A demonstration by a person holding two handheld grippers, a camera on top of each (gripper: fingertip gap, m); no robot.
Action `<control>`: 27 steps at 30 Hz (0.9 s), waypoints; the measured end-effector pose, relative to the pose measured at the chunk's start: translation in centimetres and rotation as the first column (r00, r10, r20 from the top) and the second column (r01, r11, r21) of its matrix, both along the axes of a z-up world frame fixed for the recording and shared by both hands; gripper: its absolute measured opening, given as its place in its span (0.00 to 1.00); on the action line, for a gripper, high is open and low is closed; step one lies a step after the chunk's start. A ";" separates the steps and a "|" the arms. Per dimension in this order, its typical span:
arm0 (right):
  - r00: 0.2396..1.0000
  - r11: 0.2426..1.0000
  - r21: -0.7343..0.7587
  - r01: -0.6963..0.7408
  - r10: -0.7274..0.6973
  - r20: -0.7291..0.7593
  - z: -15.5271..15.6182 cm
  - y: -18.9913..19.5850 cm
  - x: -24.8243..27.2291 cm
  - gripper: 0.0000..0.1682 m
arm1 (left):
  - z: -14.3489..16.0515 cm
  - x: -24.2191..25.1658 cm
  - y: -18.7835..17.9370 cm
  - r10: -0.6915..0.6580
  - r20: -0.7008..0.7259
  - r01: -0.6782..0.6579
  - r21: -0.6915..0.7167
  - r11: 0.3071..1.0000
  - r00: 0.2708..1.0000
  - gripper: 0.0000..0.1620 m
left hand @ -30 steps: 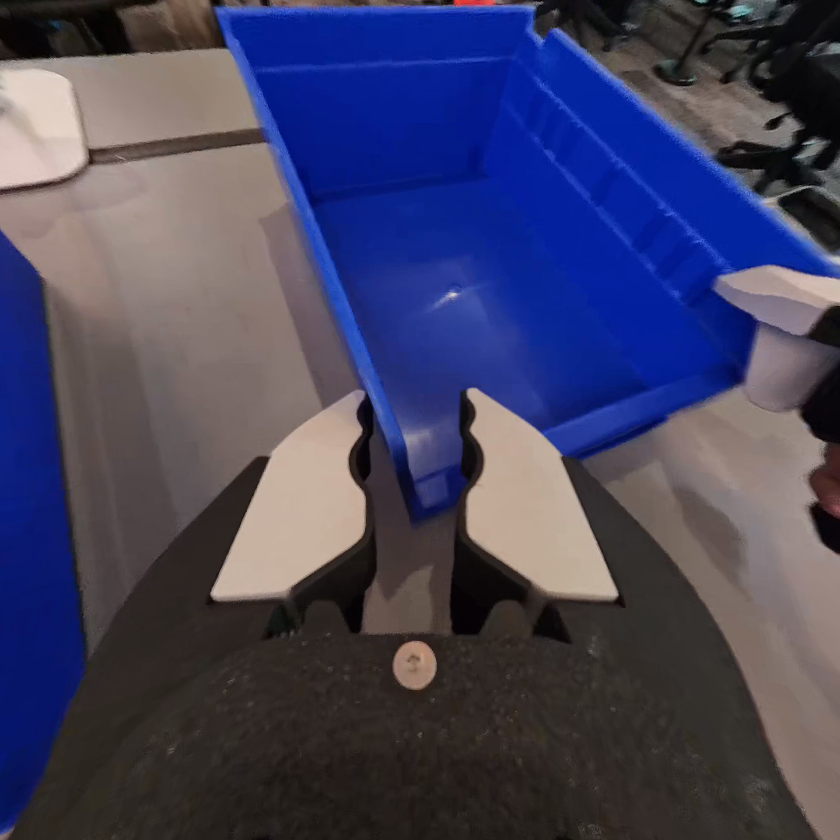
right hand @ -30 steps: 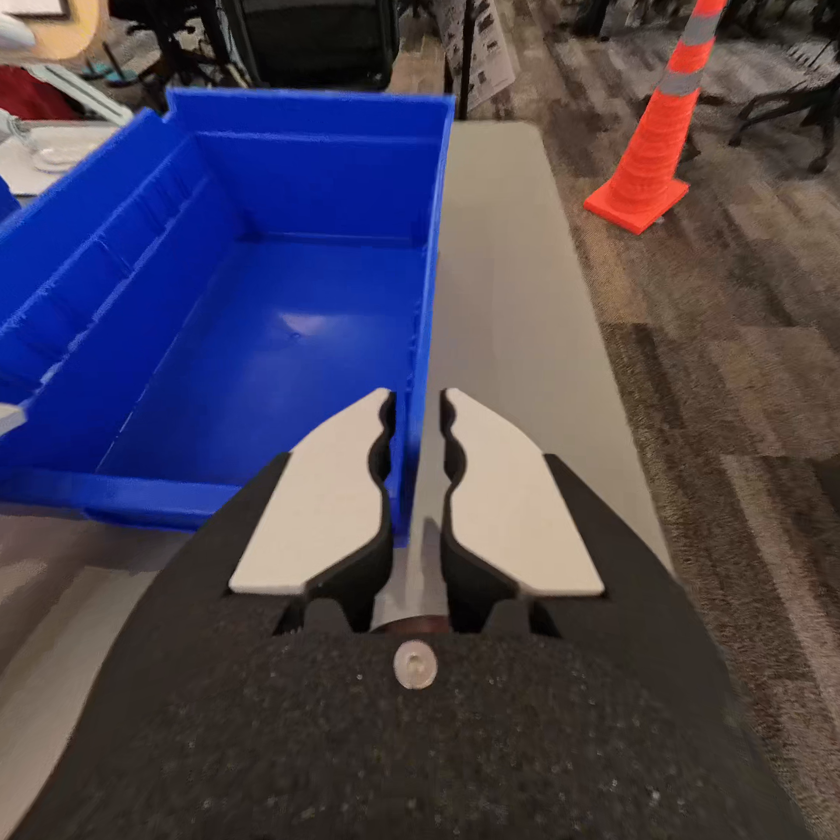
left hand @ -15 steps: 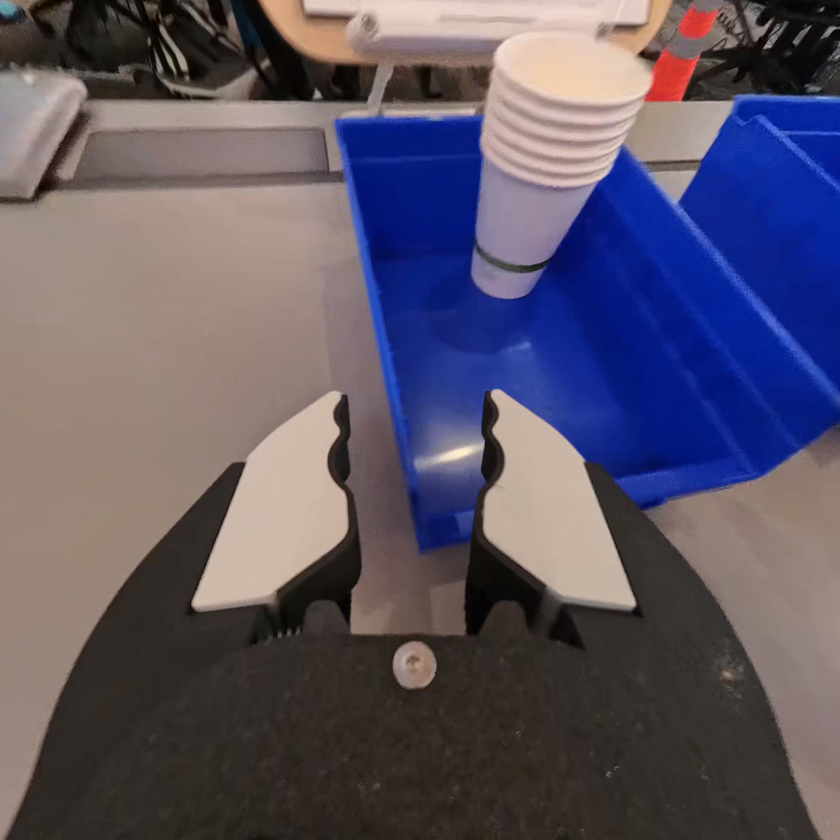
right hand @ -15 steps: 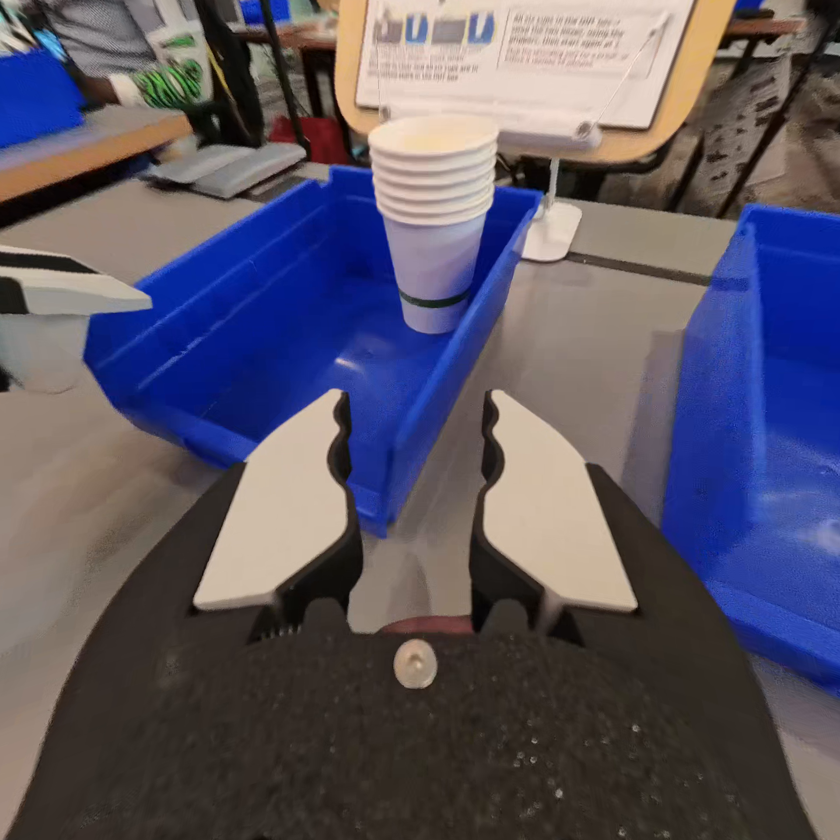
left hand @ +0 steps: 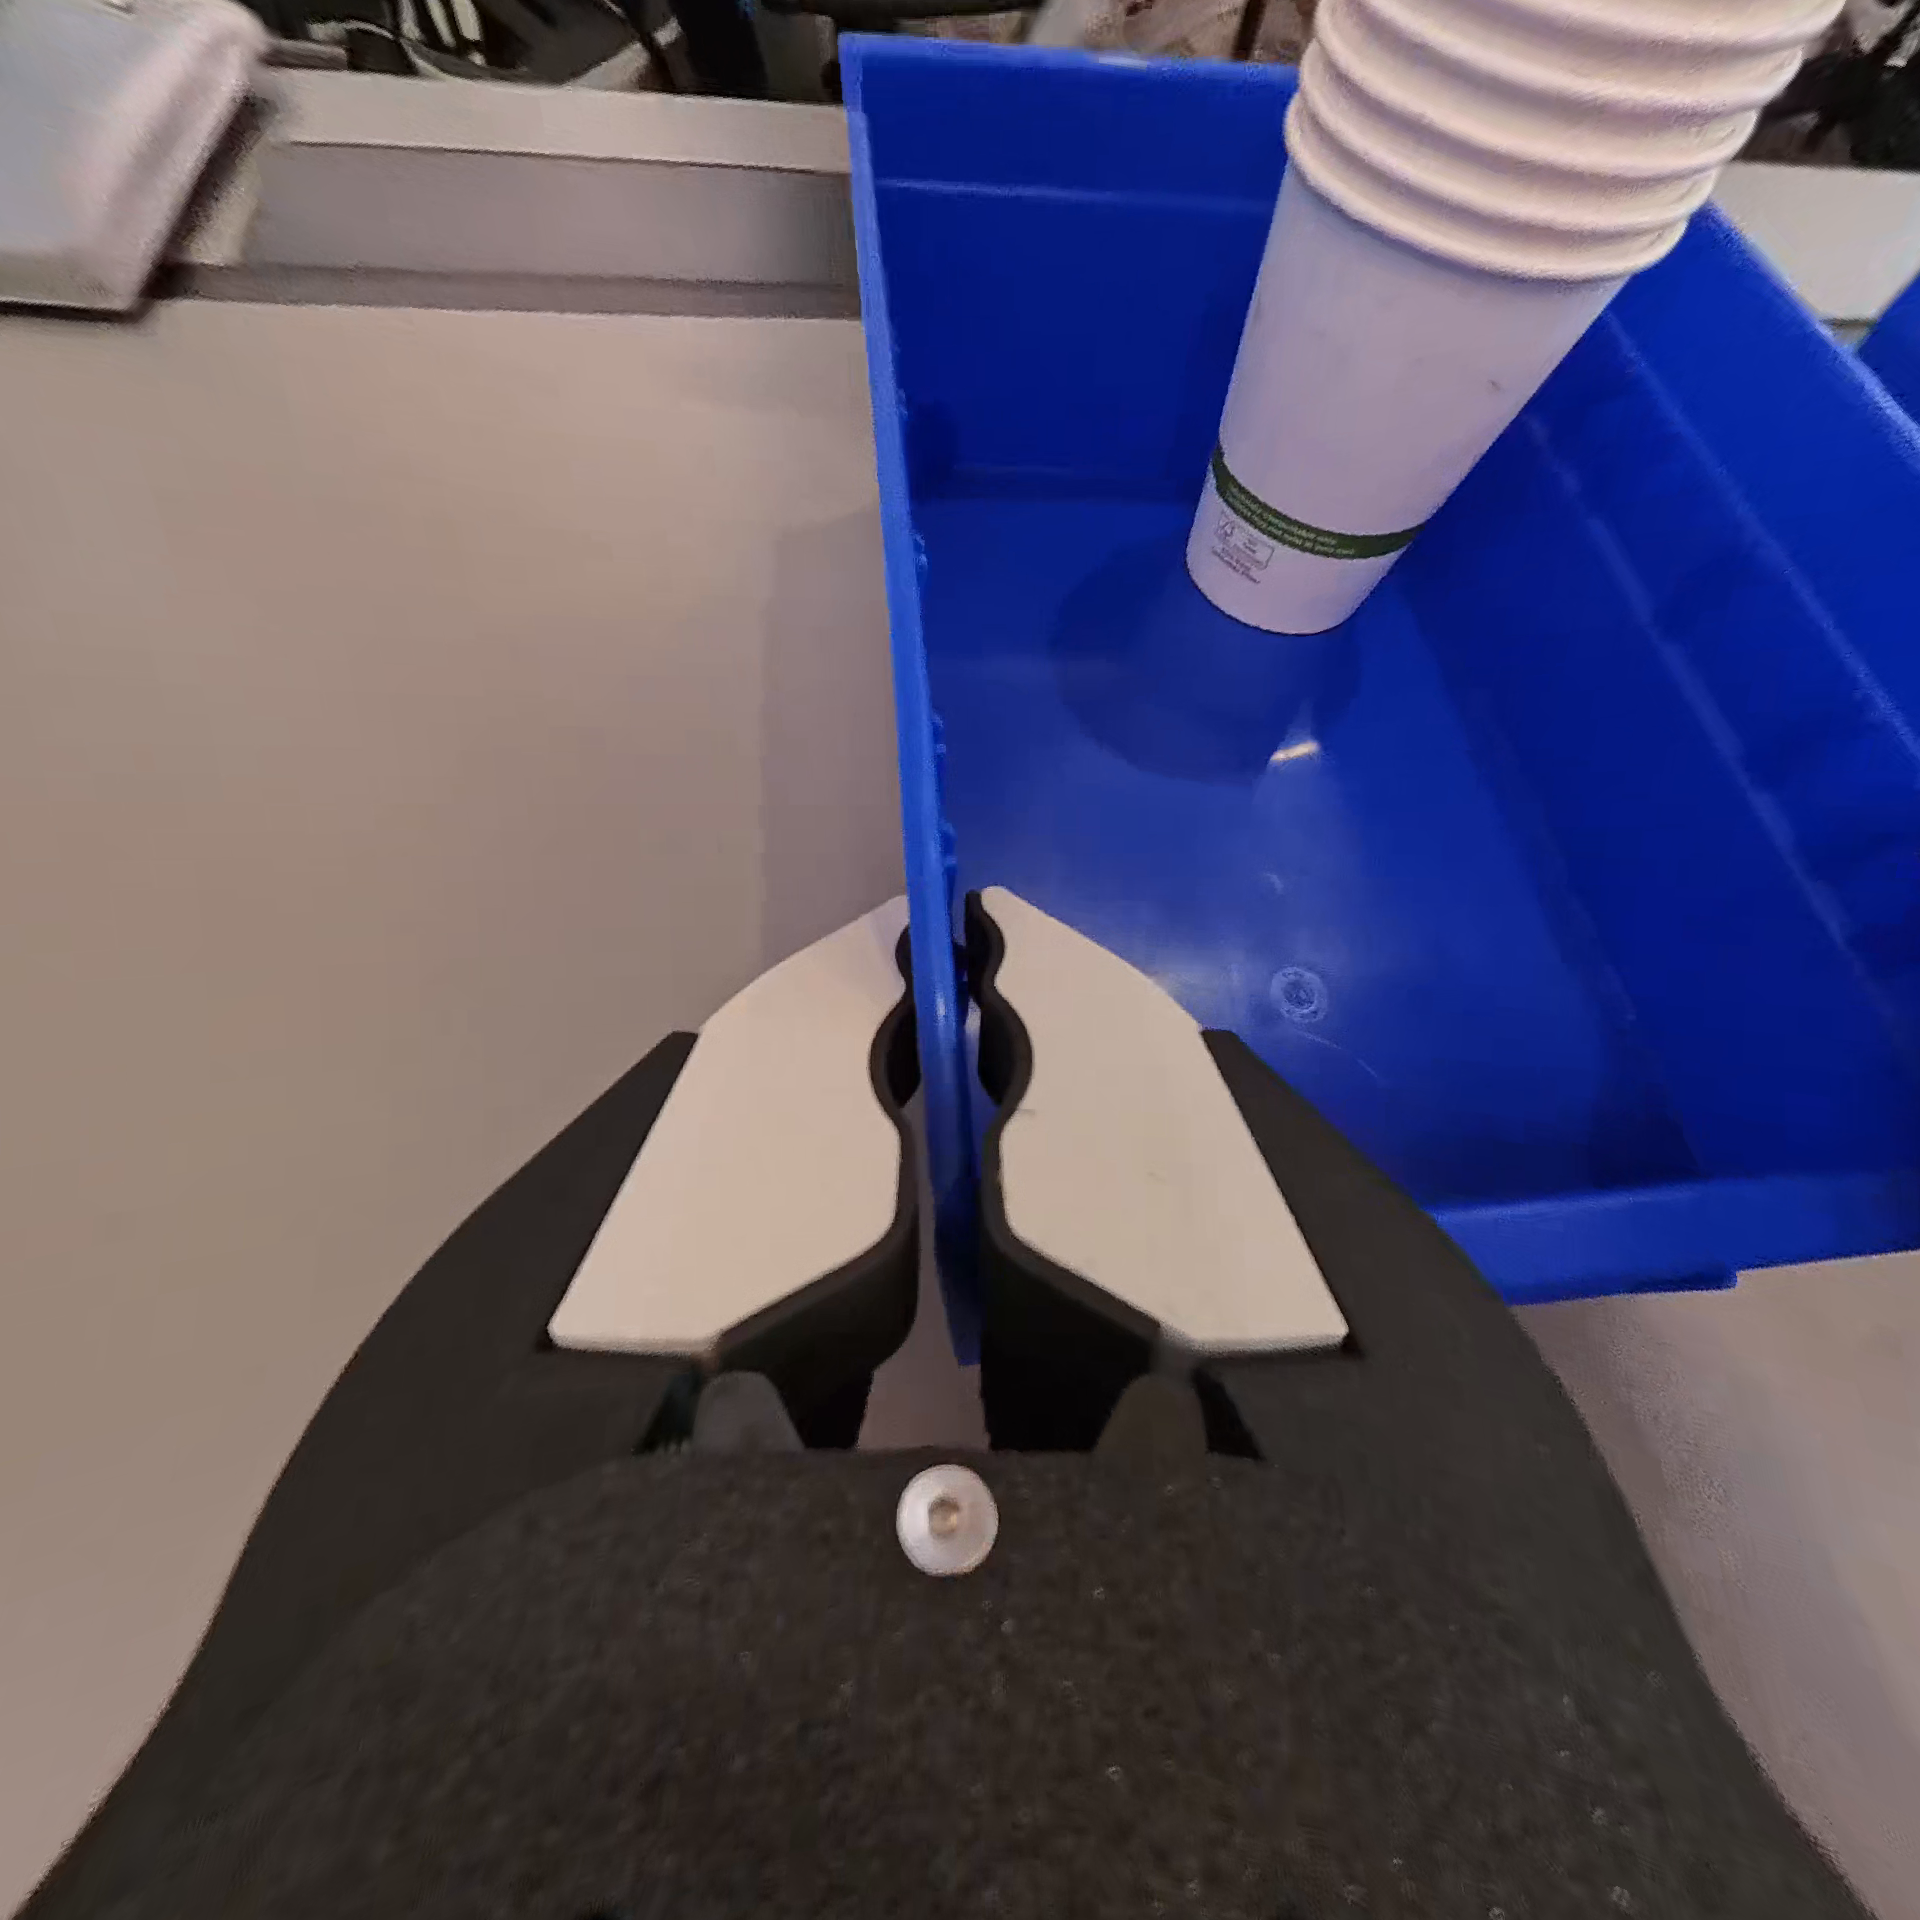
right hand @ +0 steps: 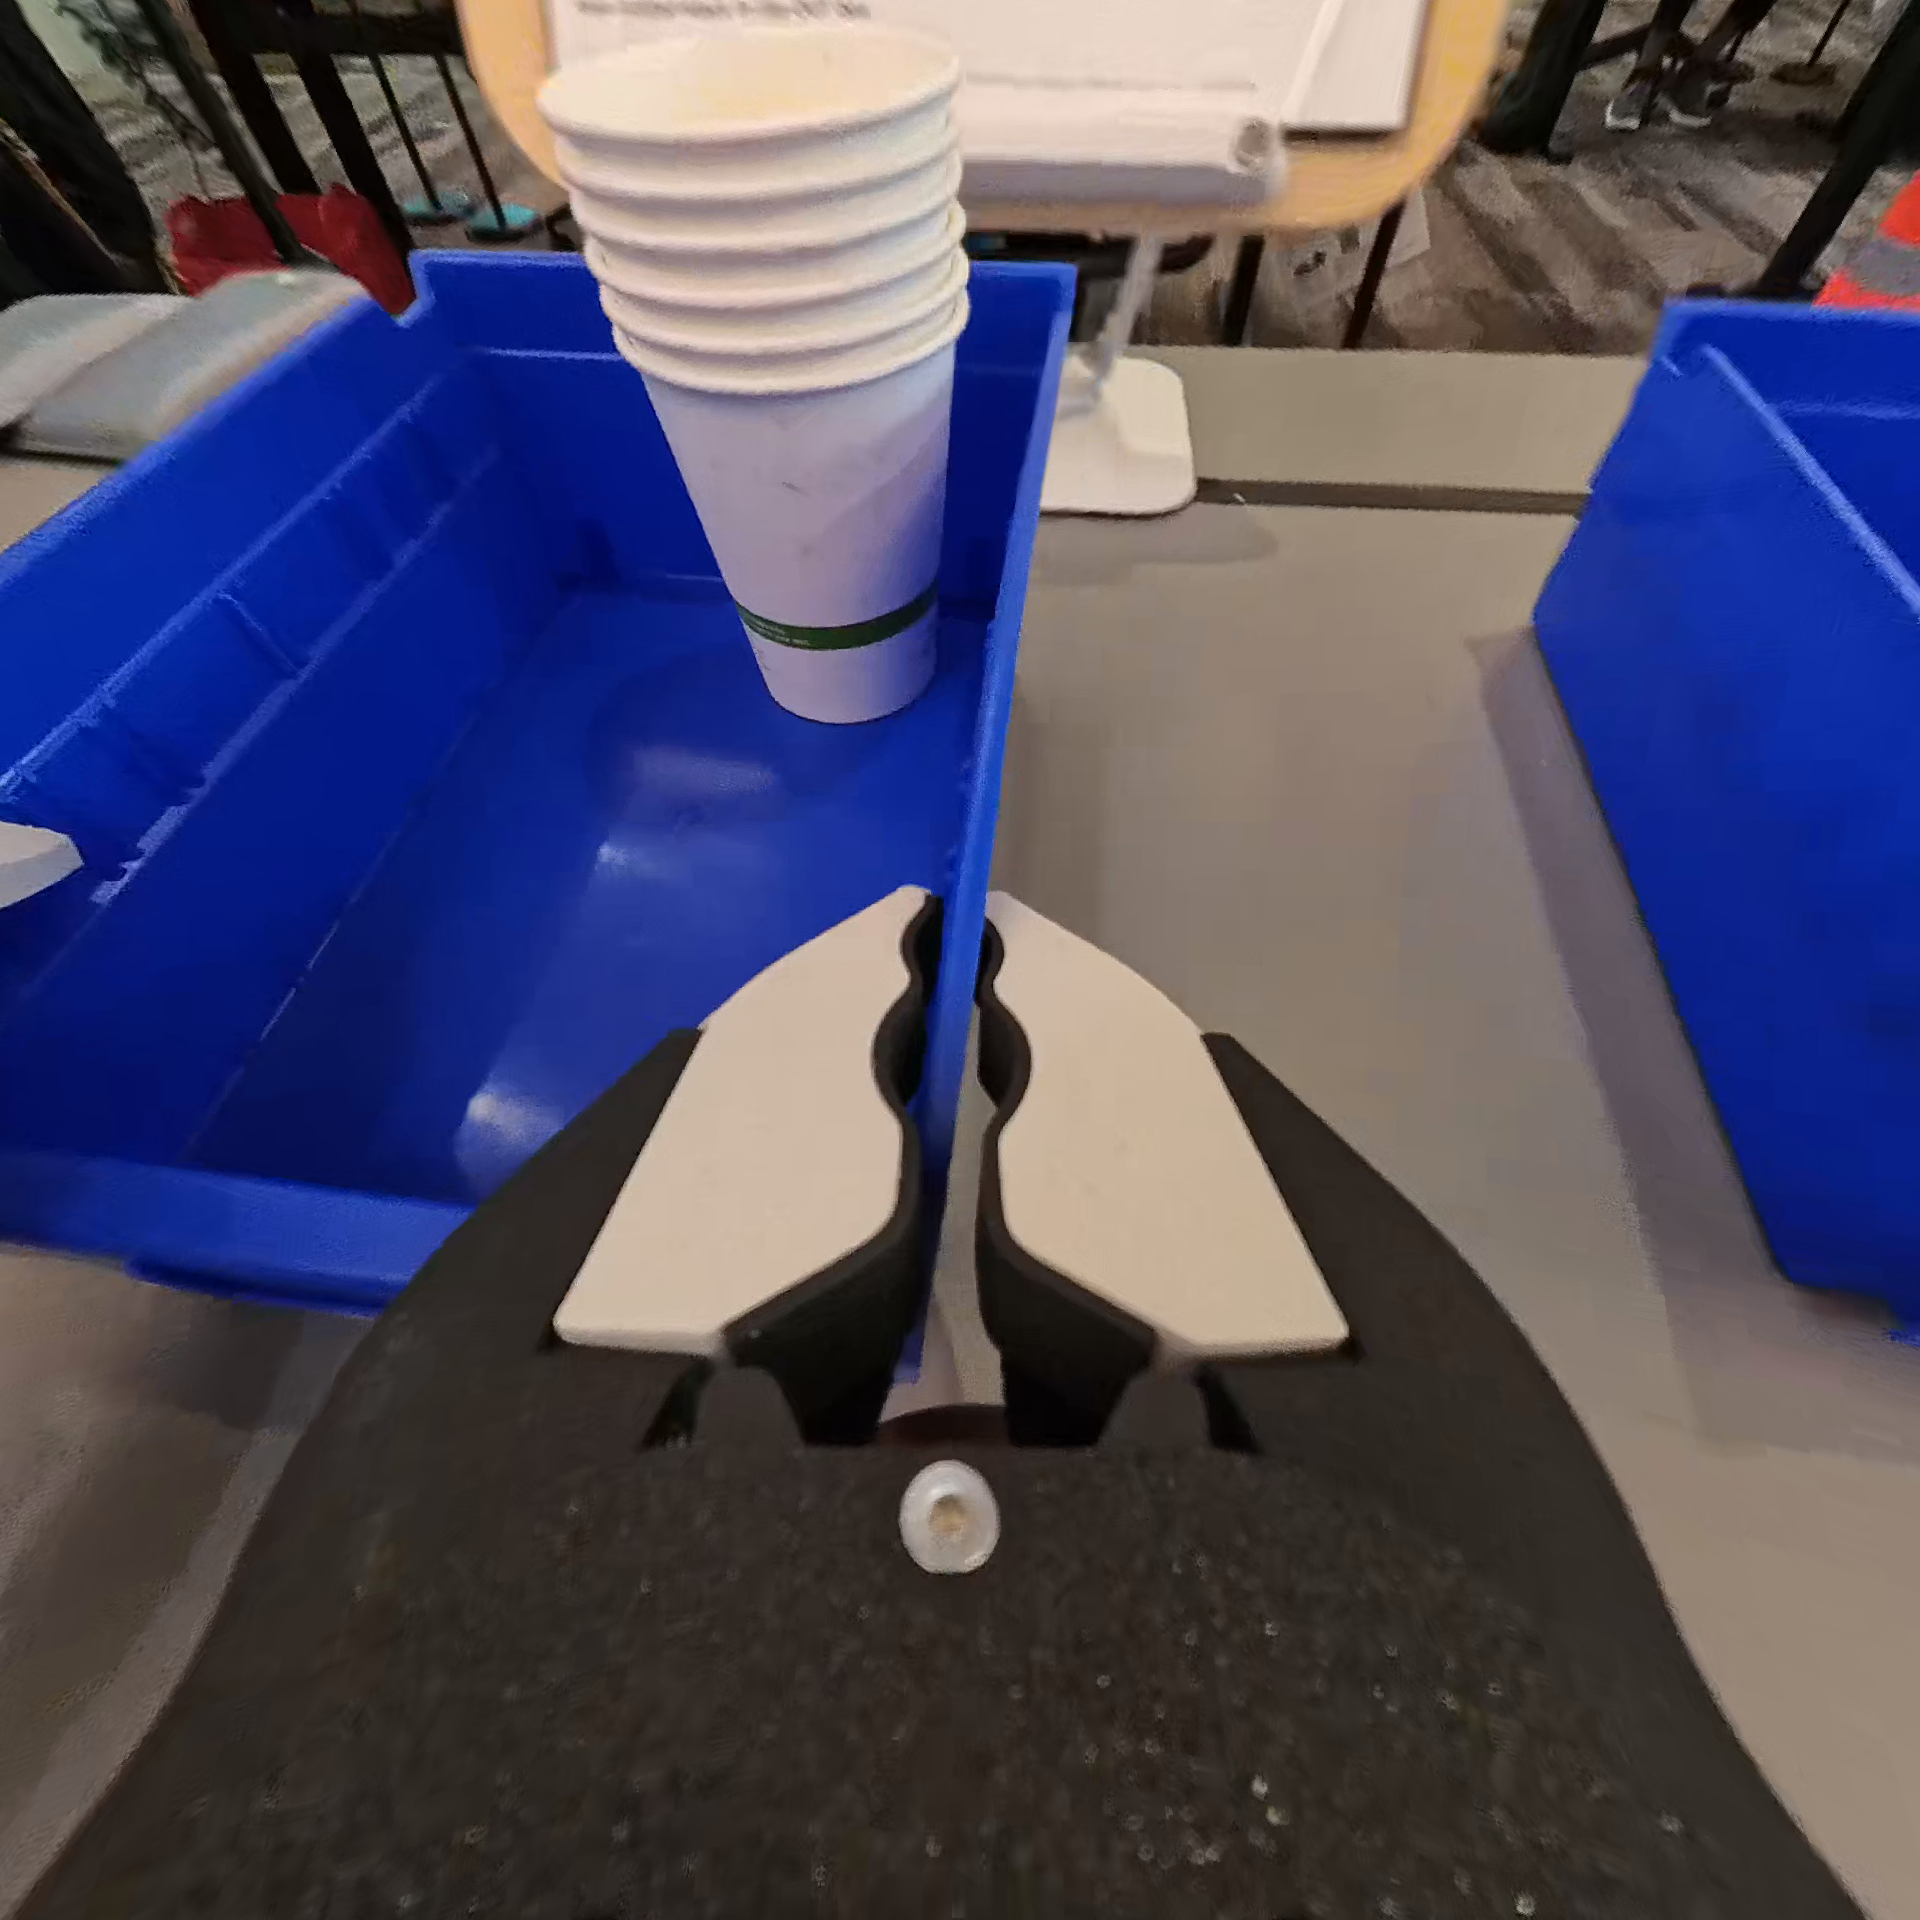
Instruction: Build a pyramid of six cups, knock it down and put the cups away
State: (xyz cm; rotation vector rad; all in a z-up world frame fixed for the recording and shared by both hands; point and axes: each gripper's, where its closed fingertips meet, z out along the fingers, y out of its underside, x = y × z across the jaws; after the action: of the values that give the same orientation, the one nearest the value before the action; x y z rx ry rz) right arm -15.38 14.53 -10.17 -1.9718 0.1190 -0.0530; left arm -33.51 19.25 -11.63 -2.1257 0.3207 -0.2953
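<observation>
A stack of several white paper cups (left hand: 1382, 395) stands upright at the far end of a blue bin (left hand: 1039, 312) on the grey table. My left gripper (left hand: 940, 925) is shut on the bin's left side wall near its front corner, pads pressed on both faces. In the right wrist view the same stack (right hand: 821, 468) stands in the bin (right hand: 260, 675). My right gripper (right hand: 961, 914) is shut on the bin's right side wall near its front. A fingertip of my left gripper (right hand: 31, 862) shows at the bin's left wall.
A second blue bin (right hand: 1766, 779) stands to the right on the table, with a gap of bare table (right hand: 1299, 831) between the bins. A white stand base (right hand: 1117, 447) and a board are behind. A grey pad (left hand: 104, 156) lies far left.
Both grippers left the empty bin's walls, opened wide, swung over to the bin with the cup stack, and closed on its left and right side walls.
</observation>
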 end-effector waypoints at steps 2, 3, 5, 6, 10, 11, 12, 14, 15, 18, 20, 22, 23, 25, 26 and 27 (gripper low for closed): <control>1.000 0.999 0.027 -0.022 0.022 -0.004 0.9 1.0 -3.0 0.02 | 1.0 -3.0 0.6 0.039 -0.001 -0.039 0.029 0.999 0.999 0.03; 1.000 0.999 0.038 -0.030 0.031 -0.003 1.2 1.4 -4.6 0.02 | 1.6 -4.6 1.0 0.057 -0.002 -0.057 0.043 0.997 0.998 0.03; 0.999 0.997 0.051 -0.051 0.051 -0.010 1.7 2.3 -8.0 0.02 | 2.4 -8.0 1.8 0.072 -0.011 -0.071 0.067 0.995 0.997 0.02; 0.998 0.996 0.059 -0.062 0.063 -0.008 1.8 2.7 -9.6 0.02 | 2.7 -9.6 2.2 0.077 -0.009 -0.077 0.077 0.994 0.997 0.02; 0.995 0.993 0.057 -0.099 0.097 0.027 0.7 4.0 -14.8 0.02 | 2.9 -15.2 3.2 0.130 -0.017 -0.127 0.113 0.985 0.991 0.02; 0.995 0.994 0.047 -0.101 0.100 0.026 0.3 4.3 -15.5 0.02 | 2.7 -16.1 3.4 0.136 -0.030 -0.132 0.110 0.985 0.990 0.02; 0.995 0.994 0.033 -0.101 0.101 0.014 -0.1 4.6 -16.1 0.02 | 2.4 -16.7 3.5 0.136 -0.040 -0.131 0.107 0.985 0.990 0.02; 0.994 0.994 0.010 -0.107 0.107 0.006 -0.8 5.2 -17.1 0.02 | 1.8 -17.8 3.8 0.144 -0.043 -0.139 0.093 0.986 0.989 0.02; 0.994 0.994 0.004 -0.109 0.109 0.005 -0.9 5.4 -17.5 0.02 | 1.3 -18.3 3.9 0.152 -0.041 -0.148 0.080 0.986 0.988 0.02; 0.993 0.993 -0.012 -0.117 0.117 0.005 -1.3 5.9 -18.8 0.02 | 0.4 -19.6 4.2 0.172 -0.016 -0.171 0.051 0.984 0.985 0.02; 0.991 0.991 -0.008 -0.131 0.131 0.007 -1.5 6.1 -19.6 0.02 | -0.2 -20.5 4.4 0.184 -0.005 -0.184 0.038 0.982 0.983 0.02; 0.990 0.990 0.001 -0.139 0.139 0.011 -1.4 6.3 -20.0 0.03 | -0.8 -20.9 4.6 0.186 0.025 -0.186 0.019 0.982 0.982 0.03; 0.990 0.990 0.004 -0.138 0.138 0.021 -1.4 6.4 -20.0 0.03 | -0.9 -21.0 4.7 0.185 0.049 -0.187 0.026 0.982 0.981 0.03; 0.983 0.984 0.008 -0.180 0.180 0.049 -1.2 6.2 -20.2 0.05 | -0.9 -21.0 4.8 0.187 0.074 -0.189 0.025 0.982 0.980 0.03; 0.974 0.975 0.011 -0.222 0.221 0.056 -1.0 5.7 -20.2 0.09 | -0.8 -21.0 4.8 0.187 0.076 -0.190 0.029 0.981 0.979 0.03; 0.961 0.962 0.017 -0.274 0.273 0.047 -0.6 4.9 -20.3 0.14 | -0.4 -21.0 4.7 0.187 0.084 -0.191 0.039 0.981 0.979 0.09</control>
State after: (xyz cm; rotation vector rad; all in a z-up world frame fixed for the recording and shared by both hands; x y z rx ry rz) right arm -35.70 19.44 -10.80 -1.9457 -0.1818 0.0848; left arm -54.47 24.00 -12.06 -2.0740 0.0768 -0.2577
